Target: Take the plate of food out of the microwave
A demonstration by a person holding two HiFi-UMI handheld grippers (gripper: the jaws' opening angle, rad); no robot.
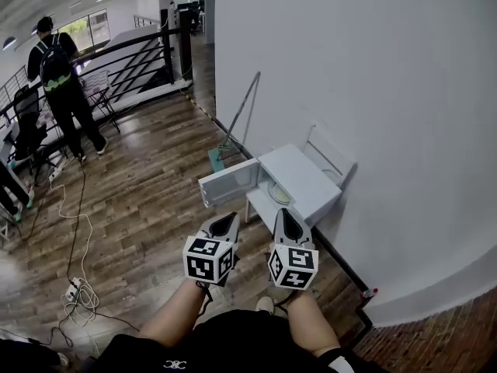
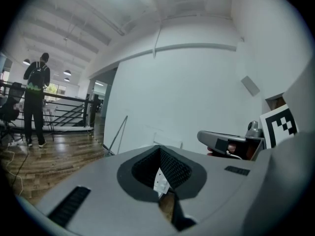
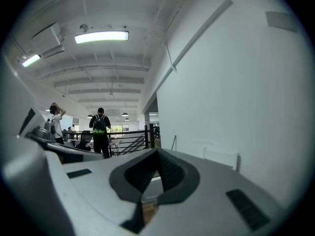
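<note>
Microwave: a white microwave (image 1: 301, 179) sits on a low white counter (image 1: 259, 206) against the wall.
Door: the microwave door (image 1: 227, 182) is swung wide open to the microwave's left.
Plate: a pale round plate (image 1: 279, 193) lies inside the microwave cavity, just behind the opening; the food on it is too small to make out.
Left claw: the left claw (image 1: 228, 219) has its jaws pressed together with nothing between them. It is in front of the microwave, near the open door and clear of it.
Right claw: the right claw (image 1: 286, 213) is also pressed together and empty. It points at the microwave's opening, close to it.
Mop: a long-handled mop (image 1: 237, 127) leans on the wall beyond the microwave.
Person: a person with a backpack (image 1: 60, 80) stands by a railing, well apart from the microwave.
</note>
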